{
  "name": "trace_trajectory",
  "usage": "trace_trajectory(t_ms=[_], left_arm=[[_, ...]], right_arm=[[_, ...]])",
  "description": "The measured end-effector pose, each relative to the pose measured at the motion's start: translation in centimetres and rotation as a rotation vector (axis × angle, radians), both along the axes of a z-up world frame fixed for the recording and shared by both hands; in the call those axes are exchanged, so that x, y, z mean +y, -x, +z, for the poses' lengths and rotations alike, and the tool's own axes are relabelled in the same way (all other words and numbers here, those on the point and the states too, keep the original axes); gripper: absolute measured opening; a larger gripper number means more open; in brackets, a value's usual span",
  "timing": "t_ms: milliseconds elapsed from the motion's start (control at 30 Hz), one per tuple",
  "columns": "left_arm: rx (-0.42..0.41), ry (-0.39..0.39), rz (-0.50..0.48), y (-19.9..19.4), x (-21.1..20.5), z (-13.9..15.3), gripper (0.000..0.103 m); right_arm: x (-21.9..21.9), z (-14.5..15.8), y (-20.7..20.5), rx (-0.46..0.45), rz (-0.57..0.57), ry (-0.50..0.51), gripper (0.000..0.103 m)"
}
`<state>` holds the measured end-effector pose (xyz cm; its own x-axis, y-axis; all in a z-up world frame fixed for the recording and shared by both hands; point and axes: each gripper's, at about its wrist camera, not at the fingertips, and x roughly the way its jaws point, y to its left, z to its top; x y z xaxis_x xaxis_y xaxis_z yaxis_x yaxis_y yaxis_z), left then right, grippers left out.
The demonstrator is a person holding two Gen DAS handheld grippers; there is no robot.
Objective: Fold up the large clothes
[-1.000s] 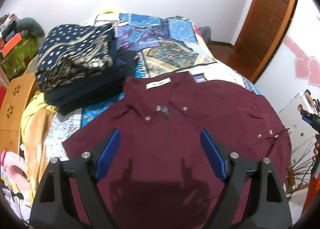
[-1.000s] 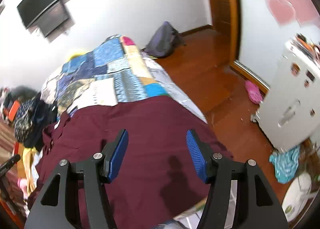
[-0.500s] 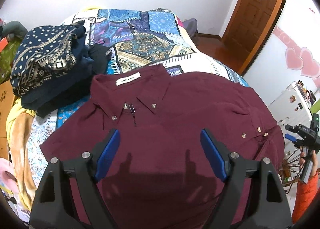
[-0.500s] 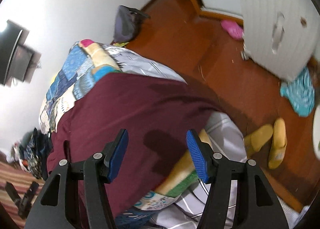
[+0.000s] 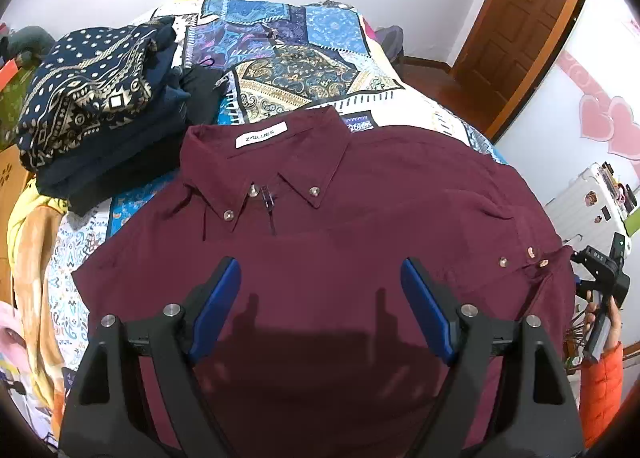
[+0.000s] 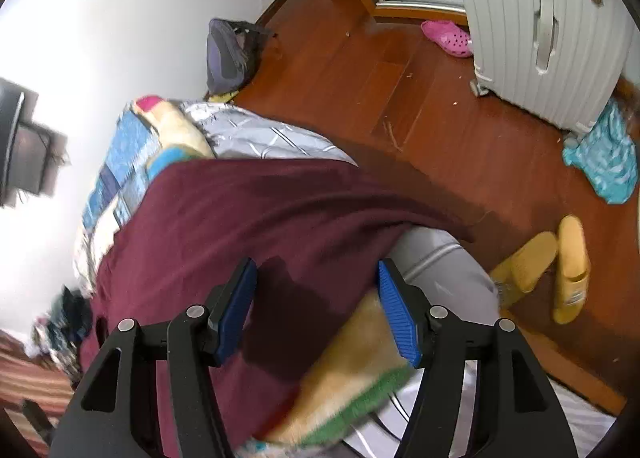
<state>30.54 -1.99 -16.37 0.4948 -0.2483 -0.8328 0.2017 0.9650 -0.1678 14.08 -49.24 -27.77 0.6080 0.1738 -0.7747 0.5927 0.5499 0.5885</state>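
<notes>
Maroon shirt (image 5: pixel 360 226) spread collar-up on the patchwork bed (image 5: pixel 280 58), soft and limp, best pinched at hem or sleeve edge; left gripper (image 5: pixel 320 306) and right gripper (image 6: pixel 316 306) both gaping, empty

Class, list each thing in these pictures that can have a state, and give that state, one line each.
Maroon shirt: spread flat on the bed, collar buttoned, not yet folded.
Dark clothes pile: folded, stacked beside the shirt.
Left hand-held gripper: open, empty.
Right hand-held gripper: open, empty, over the shirt's edge.
Door: closed.

Both grippers, L (image 5: pixel 320 298) & R (image 6: pixel 316 298), jaws apparently empty, apart.
</notes>
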Motion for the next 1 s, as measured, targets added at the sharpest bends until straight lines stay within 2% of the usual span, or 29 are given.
trace_trajectory(t_ms=[100, 167, 267, 433, 500, 633, 700, 800, 833, 933, 1000], left_arm=[[0.006, 0.003, 0.012, 0.1, 0.4, -0.1, 0.082], [0.007, 0.008, 0.022, 0.2, 0.8, -0.1, 0.082], [0.004, 0.017, 0.038, 0.3, 1.3, -0.1, 0.082], [0.001, 0.031, 0.046, 0.6, 1.7, 0.1, 0.082], [-0.004, 0.030, 0.046, 0.7, 1.7, 0.1, 0.082], [-0.009, 0.041, 0.040, 1.0, 1.7, 0.2, 0.082], [-0.017, 0.043, 0.037, 1.2, 1.7, 0.3, 0.082], [-0.033, 0.040, 0.028, 1.7, 1.8, 0.6, 0.082], [-0.037, 0.038, 0.023, 1.9, 1.8, 0.7, 0.082], [-0.045, 0.028, 0.016, 2.0, 1.8, 0.8, 0.082], [-0.046, 0.025, 0.015, 2.0, 1.7, 0.7, 0.082]], right_arm=[[-0.2, -0.2, -0.6, -0.001, -0.013, 0.012, 0.044], [0.2, 0.5, -0.8, -0.004, -0.008, 0.077, 0.024], [0.9, 2.1, -1.2, -0.022, 0.019, 0.162, 0.011], [2.5, 5.8, -1.4, -0.159, 0.073, 0.249, 0.002], [3.9, 8.1, -1.6, -0.264, 0.144, 0.233, 0.002], [8.0, 12.2, -2.7, -0.356, 0.276, 0.308, 0.002], [9.6, 13.3, -3.2, -0.358, 0.308, 0.337, 0.002], [10.1, 13.0, -3.2, -0.314, 0.327, 0.327, 0.005], [9.9, 12.5, -3.1, -0.281, 0.322, 0.329, 0.012], [8.9, 10.6, -2.2, -0.181, 0.287, 0.321, 0.044], [7.7, 9.4, -1.1, -0.141, 0.251, 0.290, 0.046]])
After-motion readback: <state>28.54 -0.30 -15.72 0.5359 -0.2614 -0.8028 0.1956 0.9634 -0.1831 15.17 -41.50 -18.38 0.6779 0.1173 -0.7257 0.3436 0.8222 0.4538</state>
